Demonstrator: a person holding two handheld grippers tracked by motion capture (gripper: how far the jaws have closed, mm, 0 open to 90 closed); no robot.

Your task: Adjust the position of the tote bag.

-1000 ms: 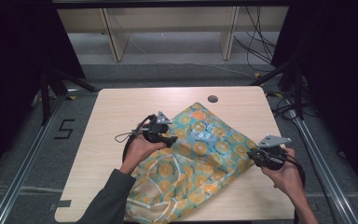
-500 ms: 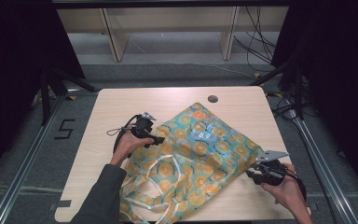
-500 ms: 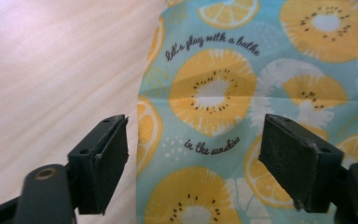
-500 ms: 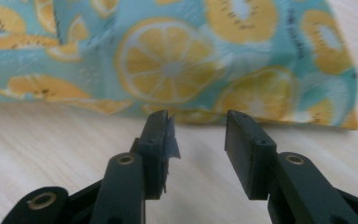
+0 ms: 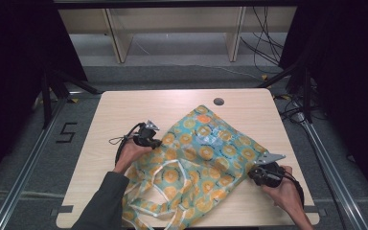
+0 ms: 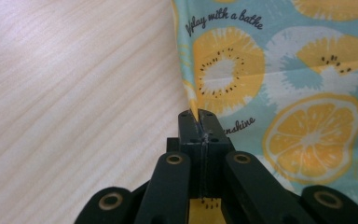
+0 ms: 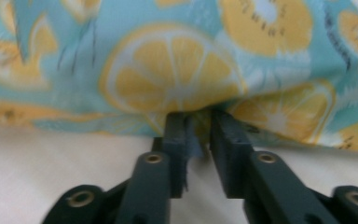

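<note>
So the left gripper (image 6: 199, 114) has just snapped closed and its black jaws are clamped tight on the side edge of the teal fabric tote bag with the yellow citrus-slice print (image 5: 206, 153); a thin sliver of cloth is pinched right between the tips. The right gripper (image 7: 198, 119) has been closing too, its jaws now biting a bunched fold at the bag's opposite edge, though there's a small gap between them. The bag lies spread diagonally across the pale wooden table (image 5: 124, 110), white handles (image 5: 160, 184) trailing toward the person. Looks to me like the grab-both-sides step of flattening or folding it. Next move probably needs both hands lifting or pulling together, evenly, so neither edge slips out.
</note>
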